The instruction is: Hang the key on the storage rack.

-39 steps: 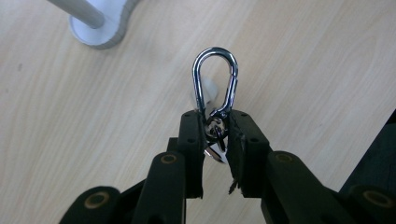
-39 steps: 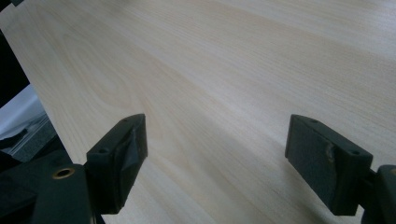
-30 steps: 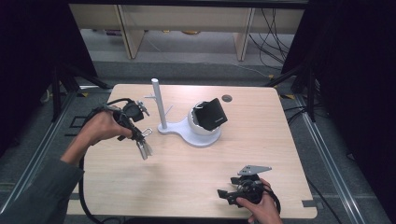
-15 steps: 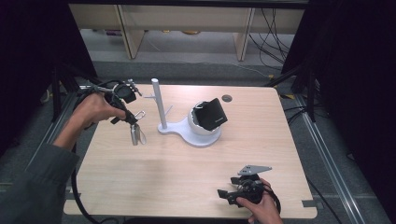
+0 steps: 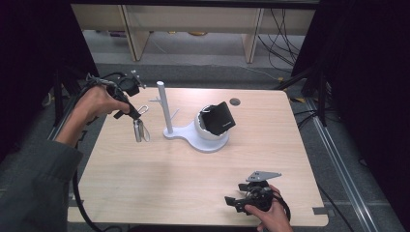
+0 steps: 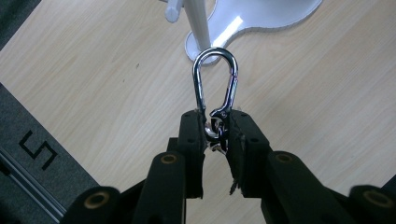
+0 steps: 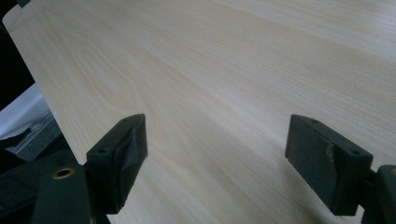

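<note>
High view, left gripper [image 5: 140, 129]: raised above the table's [image 5: 145, 183] left part, about 9 o'clock from the white stand [image 5: 205, 140]; its tip points down, and a small silver piece hangs there, too small here to name.
High view, stand: a thin white post [image 5: 163, 107] with short pegs rises from the flat base, and a black pouch-like thing [image 5: 220, 118] sits tilted in the cup at 3 o'clock from the post.
High view, right gripper [image 5: 232, 200]: lies low near the table's near edge, at 5 o'clock from the stand, well apart from it; its jaw gap is hard to read from above.
High view, around: shelving legs and cables lie on the floor beyond the far edge.
Left gripper view, carabiner [image 6: 215, 88]: a silver snap hook, pinched at its lower swivel end between the two black pads, its loop pointing to 12 o'clock at the post's foot.
Left gripper view, hidden: the swivel end is partly buried between the pads; the stand's base is cut off at the top edge.
Right gripper view, claw: spread wide, holding nothing, bare pale wood between the pads [image 7: 123, 149].
Right gripper view, hard to make out: something white lies past the table edge at 9 o'clock.
</note>
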`<state>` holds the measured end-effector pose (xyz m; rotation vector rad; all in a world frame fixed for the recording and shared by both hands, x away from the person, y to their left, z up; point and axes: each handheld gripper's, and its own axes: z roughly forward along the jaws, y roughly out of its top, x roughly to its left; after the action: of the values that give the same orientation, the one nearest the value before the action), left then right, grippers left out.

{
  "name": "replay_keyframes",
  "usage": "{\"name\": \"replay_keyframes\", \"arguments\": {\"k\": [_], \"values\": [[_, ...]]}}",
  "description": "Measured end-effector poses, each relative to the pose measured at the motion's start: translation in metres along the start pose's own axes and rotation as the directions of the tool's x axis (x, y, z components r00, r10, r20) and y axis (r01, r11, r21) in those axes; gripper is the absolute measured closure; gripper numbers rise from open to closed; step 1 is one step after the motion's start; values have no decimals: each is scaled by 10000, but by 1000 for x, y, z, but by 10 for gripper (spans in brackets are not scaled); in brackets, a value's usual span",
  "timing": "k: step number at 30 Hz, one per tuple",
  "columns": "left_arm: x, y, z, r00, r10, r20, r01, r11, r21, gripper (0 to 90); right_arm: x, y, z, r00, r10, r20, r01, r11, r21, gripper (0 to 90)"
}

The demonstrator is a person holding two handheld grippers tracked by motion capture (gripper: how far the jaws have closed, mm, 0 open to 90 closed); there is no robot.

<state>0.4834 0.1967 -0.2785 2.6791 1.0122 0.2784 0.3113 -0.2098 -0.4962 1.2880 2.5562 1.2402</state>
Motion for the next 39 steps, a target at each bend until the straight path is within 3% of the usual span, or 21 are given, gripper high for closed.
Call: {"name": "replay_keyframes", "arguments": {"k": [11,13,22,24,30,34,39], "values": [[11,15,-7,9993,-360,-32,360,9993,-96,752,0,0,0,10000,0,12,0,10000,6,219],[11,17,-5,9991,-421,-54,420,9991,-101,752,-1,0,1,9997,-32,-251,30,10000,-57,219],[12,31,7,9987,-500,-57,500,9987,135,752,-1,0,0,9996,-40,-290,38,10000,-58,219],[13,33,10,9988,-490,-4,490,9987,153,752,0,0,-1,10000,-16,-91,16,10000,-8,219],[16,37,19,9977,-665,-116,667,9977,146,752,0,0,-1,9993,-48,-382,46,10000,-70,219],[18,37,24,9973,-739,1,739,9970,232,751,1,0,-2,10000,-38,-86,38,10000,-32,219],[18,39,27,9974,-717,-32,718,9972,198,751,0,0,-2,10000,-88,-35,88,9999,-104,219]]}}
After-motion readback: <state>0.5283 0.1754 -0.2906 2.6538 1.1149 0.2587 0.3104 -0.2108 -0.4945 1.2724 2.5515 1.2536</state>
